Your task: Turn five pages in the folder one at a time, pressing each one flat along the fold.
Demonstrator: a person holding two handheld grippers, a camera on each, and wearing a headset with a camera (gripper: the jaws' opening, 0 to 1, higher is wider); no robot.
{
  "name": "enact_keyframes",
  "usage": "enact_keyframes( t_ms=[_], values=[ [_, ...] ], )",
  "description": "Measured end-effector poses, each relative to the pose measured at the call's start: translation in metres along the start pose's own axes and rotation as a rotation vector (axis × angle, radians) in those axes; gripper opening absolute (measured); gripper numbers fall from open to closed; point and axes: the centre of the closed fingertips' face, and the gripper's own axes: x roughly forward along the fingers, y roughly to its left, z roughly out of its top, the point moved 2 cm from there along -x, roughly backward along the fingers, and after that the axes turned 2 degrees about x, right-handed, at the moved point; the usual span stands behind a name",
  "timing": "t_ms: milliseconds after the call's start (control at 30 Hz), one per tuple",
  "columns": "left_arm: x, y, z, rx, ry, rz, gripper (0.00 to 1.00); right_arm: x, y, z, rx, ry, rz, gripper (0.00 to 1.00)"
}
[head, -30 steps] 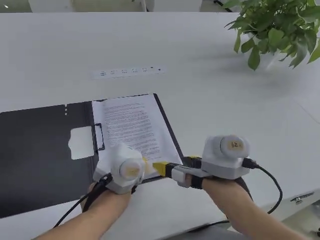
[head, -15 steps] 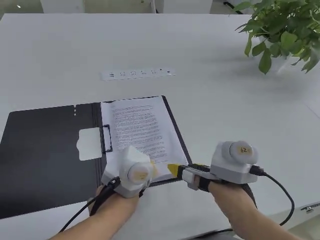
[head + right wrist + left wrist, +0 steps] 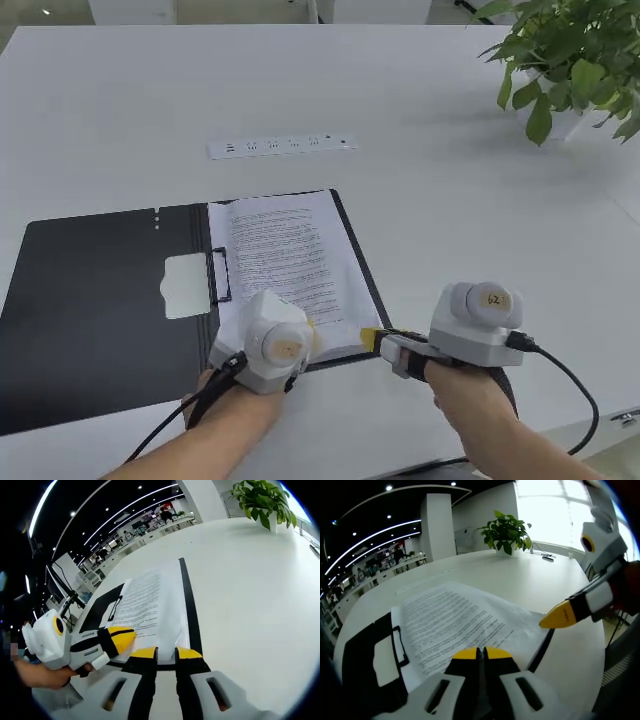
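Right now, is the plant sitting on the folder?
No, the plant stands on the white table, far off from the folder.

Left hand-held gripper [image 3: 481,653] jaws together, right hand-held gripper [image 3: 166,653] jaws slightly parted

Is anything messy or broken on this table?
No, nothing stands out. The black folder lies open and flat. Its printed pages sit in a neat stack on its right half. The plant stands upright at the far side, and the white table shows no spills.
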Motion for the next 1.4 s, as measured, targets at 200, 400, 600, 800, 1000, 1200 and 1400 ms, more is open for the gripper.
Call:
enact_keyframes(
  t_ms=[200, 400, 600, 800, 1000, 1200, 1400],
  values=[
    [0.000, 0.000, 0.000, 0.001, 0.000, 0.001, 0.01, -0.002, -0.003, 0.000, -0.007, -0.002, -0.016, 0.01],
    [-0.001, 0.000, 0.000, 0.001, 0.001, 0.000, 0.01, -0.003, -0.003, 0.001, -0.009, -0.008, -0.022, 0.00],
    [-0.001, -0.001, 0.001, -0.005, 0.000, 0.002, 0.02, -0.007, 0.000, 0.004, -0.010, -0.024, -0.017, 0.00],
    [-0.005, 0.002, 0.001, -0.030, 0.015, -0.005, 0.05, -0.016, 0.012, 0.014, -0.006, -0.072, 0.011, 0.00],
    [-0.025, 0.007, 0.004, -0.097, -0.003, -0.031, 0.18, -0.024, 0.030, 0.025, 0.004, -0.126, 0.056, 0.00],
    [-0.058, 0.026, 0.016, -0.117, -0.057, -0.011, 0.20, -0.039, 0.060, 0.042, 0.021, -0.212, 0.134, 0.00],
    [-0.093, 0.048, 0.014, -0.110, -0.053, 0.012, 0.23, -0.048, 0.096, 0.054, 0.003, -0.258, 0.210, 0.00]
  ],
)
